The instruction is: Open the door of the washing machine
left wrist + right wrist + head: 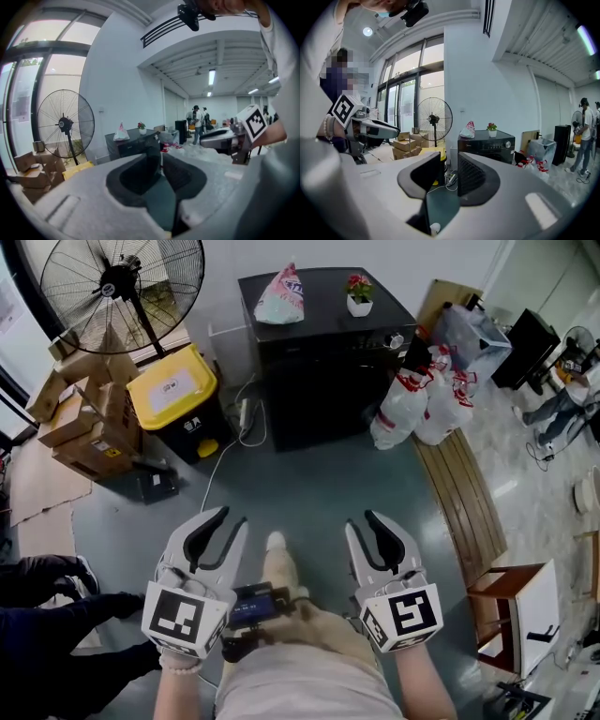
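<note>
Two grey two-jaw grippers were held out side by side before us over the dark green floor [309, 484], both tipped slightly downward toward the black washing machine [323, 381]. Our left gripper [232, 517] had its jaws a narrow gap apart with nothing between them. Our right gripper [359, 519] stood the same way, slightly parted and empty. Our forearms [183, 695] ran straight back behind the marker cubes [186, 617], roughly parallel. The machine stood well ahead of both grippers, at the floor's far edge against the white wall [225, 296], with a plastic bag [281, 298] and a small potted plant [359, 296] on top.
</note>
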`<state>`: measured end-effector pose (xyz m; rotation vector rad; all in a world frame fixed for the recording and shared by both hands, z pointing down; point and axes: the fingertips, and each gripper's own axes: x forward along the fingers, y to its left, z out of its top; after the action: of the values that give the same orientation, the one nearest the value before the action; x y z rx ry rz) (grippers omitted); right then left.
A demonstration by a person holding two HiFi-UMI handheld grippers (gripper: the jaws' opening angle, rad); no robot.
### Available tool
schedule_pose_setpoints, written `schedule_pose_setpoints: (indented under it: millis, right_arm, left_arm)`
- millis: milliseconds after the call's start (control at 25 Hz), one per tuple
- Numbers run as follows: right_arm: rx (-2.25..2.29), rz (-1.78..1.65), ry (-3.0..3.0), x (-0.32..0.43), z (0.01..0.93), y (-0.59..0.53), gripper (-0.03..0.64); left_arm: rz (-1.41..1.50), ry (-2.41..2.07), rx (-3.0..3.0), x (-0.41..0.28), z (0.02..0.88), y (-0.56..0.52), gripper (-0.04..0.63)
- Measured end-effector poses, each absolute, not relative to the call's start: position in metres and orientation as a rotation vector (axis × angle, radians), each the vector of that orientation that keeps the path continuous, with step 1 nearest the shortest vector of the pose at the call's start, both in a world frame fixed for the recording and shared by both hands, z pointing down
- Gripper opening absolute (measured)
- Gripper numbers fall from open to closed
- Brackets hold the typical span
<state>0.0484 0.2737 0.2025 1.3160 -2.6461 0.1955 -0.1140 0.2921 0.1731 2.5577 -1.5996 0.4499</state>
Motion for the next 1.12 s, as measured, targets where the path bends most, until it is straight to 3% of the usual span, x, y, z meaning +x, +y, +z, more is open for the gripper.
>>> schedule_pose_setpoints:
  millis: [1120]
  right_arm:
    - [1.345, 0.214, -2.573, 0.005, 0.213, 0.117, 0.106]
  left_arm:
    - [0.465, -1.479, 2.63, -0.143, 0.183, 0.119, 0.097]
